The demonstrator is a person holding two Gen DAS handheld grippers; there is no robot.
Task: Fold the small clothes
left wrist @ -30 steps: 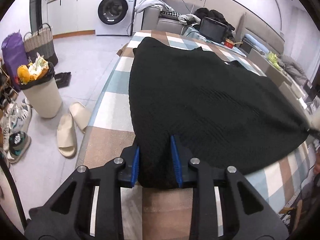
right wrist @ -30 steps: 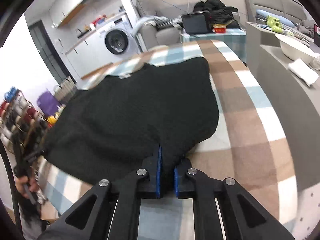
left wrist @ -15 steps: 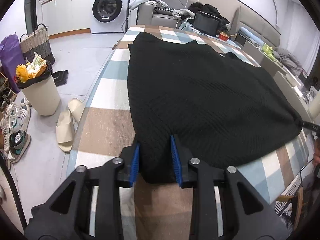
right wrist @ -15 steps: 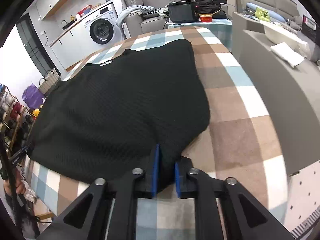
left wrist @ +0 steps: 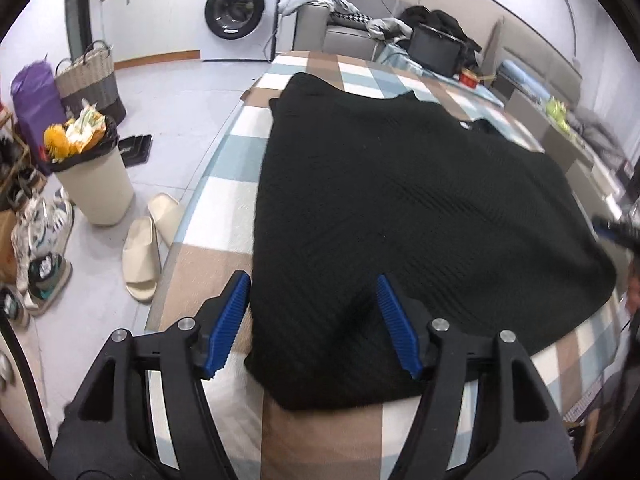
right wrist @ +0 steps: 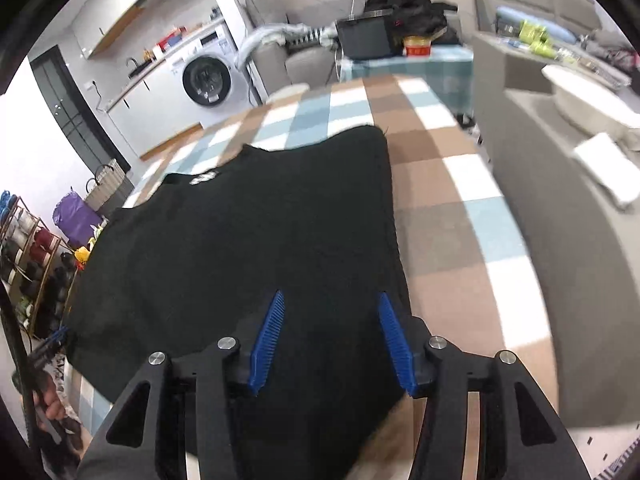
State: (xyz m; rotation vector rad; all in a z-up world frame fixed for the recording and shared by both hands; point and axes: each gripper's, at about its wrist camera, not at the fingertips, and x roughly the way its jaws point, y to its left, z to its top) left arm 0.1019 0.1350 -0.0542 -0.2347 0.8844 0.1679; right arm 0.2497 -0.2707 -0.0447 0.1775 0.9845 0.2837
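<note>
A black knit garment point(left wrist: 400, 208) lies spread flat on the checked tablecloth point(left wrist: 224, 220). My left gripper point(left wrist: 314, 322) hovers at its near left corner with jaws opening; the cloth lies between the blue pads point(left wrist: 228, 316) but they do not press it. In the right wrist view the same garment point(right wrist: 248, 240) fills the middle, a white label point(right wrist: 202, 178) at its far neckline. My right gripper point(right wrist: 330, 338) stands over the near right hem, jaws also opening, cloth loose beneath. The right gripper's tip point(left wrist: 616, 230) shows at the left view's right edge.
On the floor to the left are a full bin point(left wrist: 92, 172), beige slippers point(left wrist: 140, 256) and shoes point(left wrist: 40, 240). A washing machine point(left wrist: 236, 8) and sofa point(left wrist: 344, 28) stand behind. A grey counter point(right wrist: 560, 208) with a white bowl point(right wrist: 588, 96) borders the table's right side.
Both grippers went from shut on the garment's near corners to open, letting the cloth drop flat. The right gripper shifted sideways over the hem.
</note>
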